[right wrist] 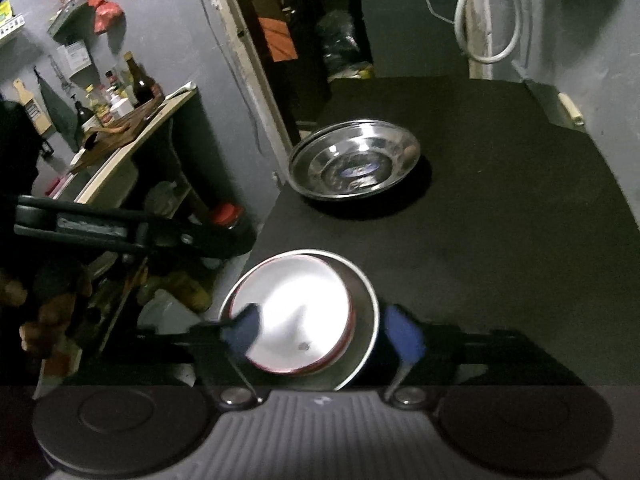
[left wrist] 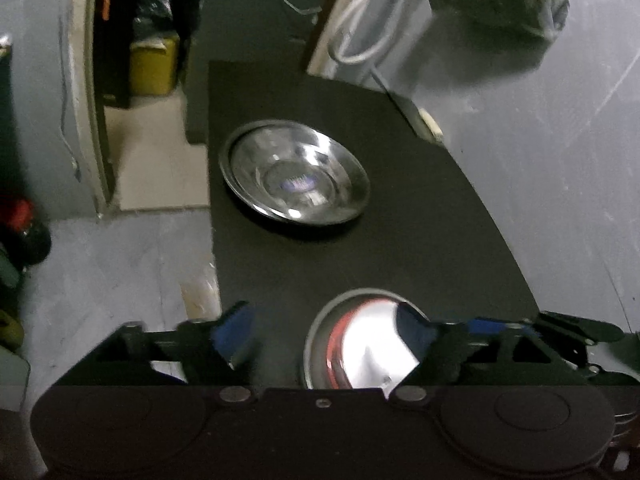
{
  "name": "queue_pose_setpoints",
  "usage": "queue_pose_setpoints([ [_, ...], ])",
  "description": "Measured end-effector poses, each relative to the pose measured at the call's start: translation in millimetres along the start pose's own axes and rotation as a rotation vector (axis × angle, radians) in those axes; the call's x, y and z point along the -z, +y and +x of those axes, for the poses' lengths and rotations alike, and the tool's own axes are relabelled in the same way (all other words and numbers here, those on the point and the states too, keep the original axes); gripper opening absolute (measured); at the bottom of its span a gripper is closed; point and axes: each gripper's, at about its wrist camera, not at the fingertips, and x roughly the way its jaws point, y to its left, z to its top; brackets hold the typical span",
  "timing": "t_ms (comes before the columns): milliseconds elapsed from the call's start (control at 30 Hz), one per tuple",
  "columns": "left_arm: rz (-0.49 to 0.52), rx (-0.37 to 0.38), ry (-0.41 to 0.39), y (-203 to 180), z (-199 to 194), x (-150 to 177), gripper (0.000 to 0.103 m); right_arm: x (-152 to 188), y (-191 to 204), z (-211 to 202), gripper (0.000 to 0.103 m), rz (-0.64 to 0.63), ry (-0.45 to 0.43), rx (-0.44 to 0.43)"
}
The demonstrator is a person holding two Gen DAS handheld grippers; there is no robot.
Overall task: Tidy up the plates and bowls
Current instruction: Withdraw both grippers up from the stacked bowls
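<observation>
Both your grippers stand wide, with nothing pressed between their pads. Your right gripper (right wrist: 320, 338) straddles the near steel bowl (right wrist: 300, 316), which sits at the near left corner of the black table (right wrist: 500, 240); one blue fingertip (right wrist: 242, 330) overlaps its rim in the picture, though through the blur you cannot tell whether it touches. Your left gripper (left wrist: 324, 334) hangs over the same corner, the bowl (left wrist: 360, 344) near its right finger. Farther along the table sits a wide steel dish (right wrist: 354, 160) (a blue label at its bottom), well apart from the bowl. Left of the table stands a cluttered counter with bottles (right wrist: 132, 88), and a white cable (right wrist: 488, 12) loops down the wall behind.
</observation>
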Motion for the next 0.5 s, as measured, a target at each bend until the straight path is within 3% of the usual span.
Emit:
queue_pose_setpoints([
  [100,-0.007,-0.030,-0.006,7,0,-3,0.102,-3,-3,-1,0.102,0.013,-0.009,0.029],
  [333,0.041,-0.157,-0.006,15,7,3,0.102,-3,-18,2,0.103,0.047,-0.034,0.191],
  [500,0.085,-0.170,0.056,17,15,12,0.102,1,-34,10,0.103,0.114,0.023,0.271],
])
